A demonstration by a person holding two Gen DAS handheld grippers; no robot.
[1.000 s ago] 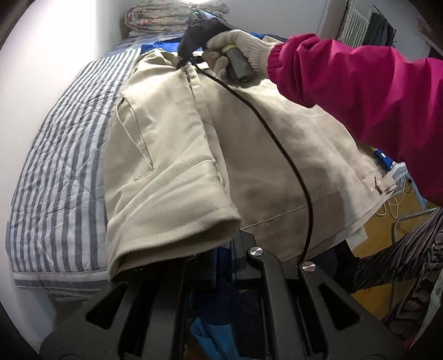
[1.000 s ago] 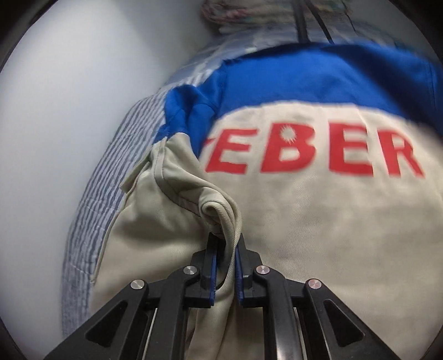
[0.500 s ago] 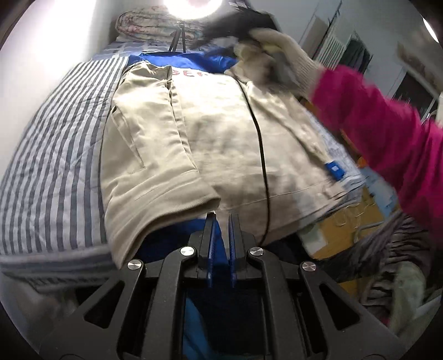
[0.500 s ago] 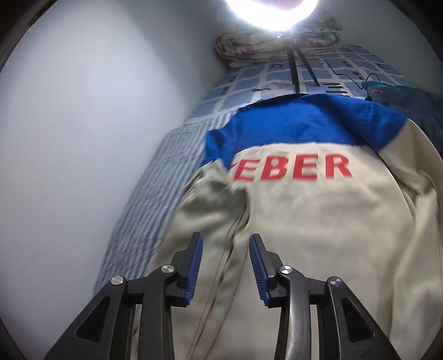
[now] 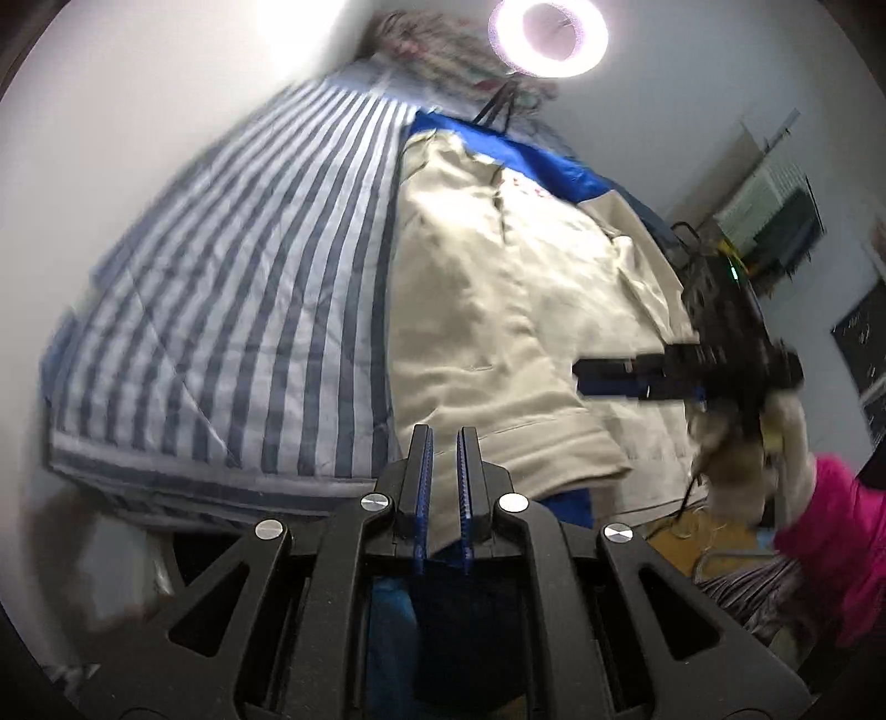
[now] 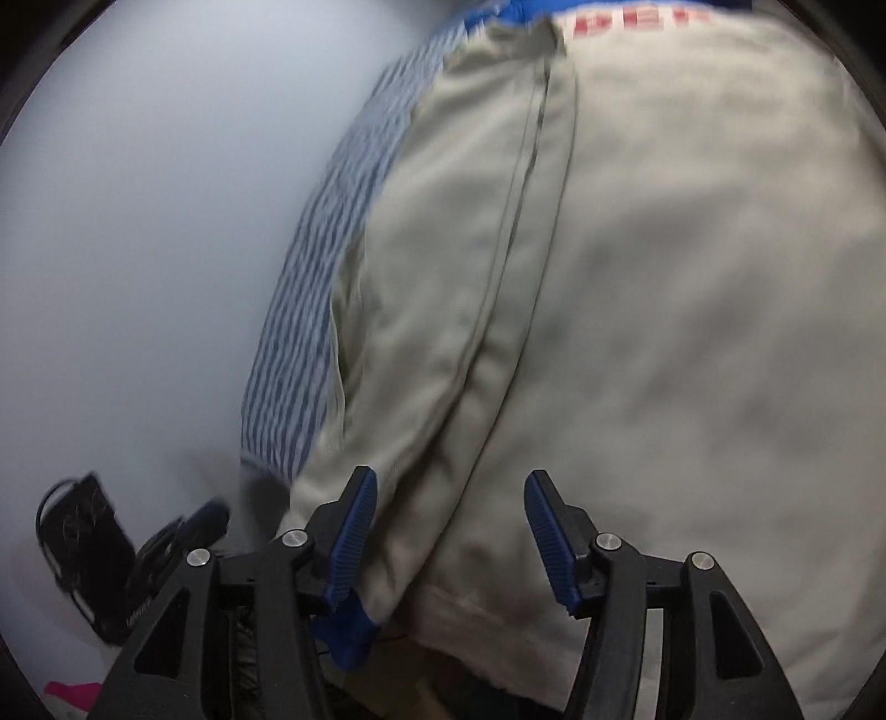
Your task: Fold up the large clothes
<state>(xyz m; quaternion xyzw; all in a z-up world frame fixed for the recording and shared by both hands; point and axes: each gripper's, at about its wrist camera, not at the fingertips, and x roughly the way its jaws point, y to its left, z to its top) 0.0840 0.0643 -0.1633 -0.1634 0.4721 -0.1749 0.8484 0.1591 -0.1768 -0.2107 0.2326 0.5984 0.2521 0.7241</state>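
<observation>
A large beige jacket (image 5: 498, 310) with blue shoulders and red lettering lies back-up on a striped bed; its left side is folded inward. It fills the right wrist view (image 6: 637, 277). My left gripper (image 5: 441, 437) is nearly shut and empty, at the bed's near edge by the jacket's hem. My right gripper (image 6: 451, 515) is open and empty, just above the jacket's lower hem beside the folded seam; it also shows in the left wrist view (image 5: 614, 376), over the jacket's right side.
The blue-and-white striped bedsheet (image 5: 249, 310) spreads left of the jacket. A ring light (image 5: 548, 36) and folded bedding stand at the bed's far end. A black device (image 6: 83, 548) lies on the floor by the white wall.
My right gripper let go of the jacket's fold, opened wide and drew back to the lower hem. My left gripper released the sleeve cuff, closed and pulled back.
</observation>
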